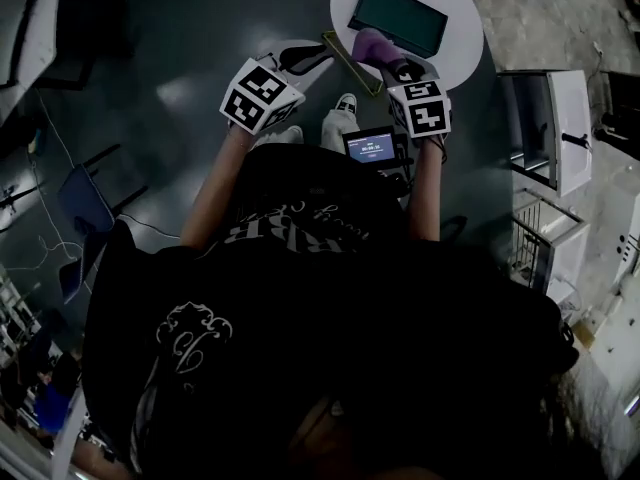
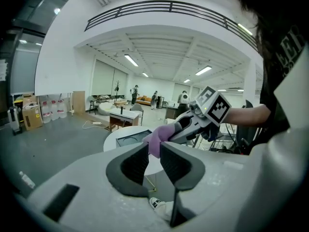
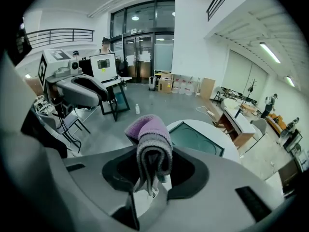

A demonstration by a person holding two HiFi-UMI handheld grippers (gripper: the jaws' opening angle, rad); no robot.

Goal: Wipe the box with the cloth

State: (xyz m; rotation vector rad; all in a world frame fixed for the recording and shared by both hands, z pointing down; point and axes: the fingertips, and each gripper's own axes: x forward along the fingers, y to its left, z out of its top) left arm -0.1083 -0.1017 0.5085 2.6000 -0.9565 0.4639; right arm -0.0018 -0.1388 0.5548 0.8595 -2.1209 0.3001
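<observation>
Right claw [image 1: 392, 66] clamped on cloth [image 1: 368, 43]; box [image 1: 398, 18] just ahead, slightly right, long side across its line. Left claw [image 1: 303, 60] parted, empty, farther off.

A round white worktop [image 1: 465, 30] stands ahead of you, with a thin yellowish strip [image 1: 352, 63] just beside its near edge. A small lit screen [image 1: 371, 148] sits at your waist. To your right is a white cabinet [image 1: 560, 128], and to your left a blue chair [image 1: 85, 200]. 1 bottle [image 3: 137, 108] stands on the grey floor [image 1: 200, 28].
</observation>
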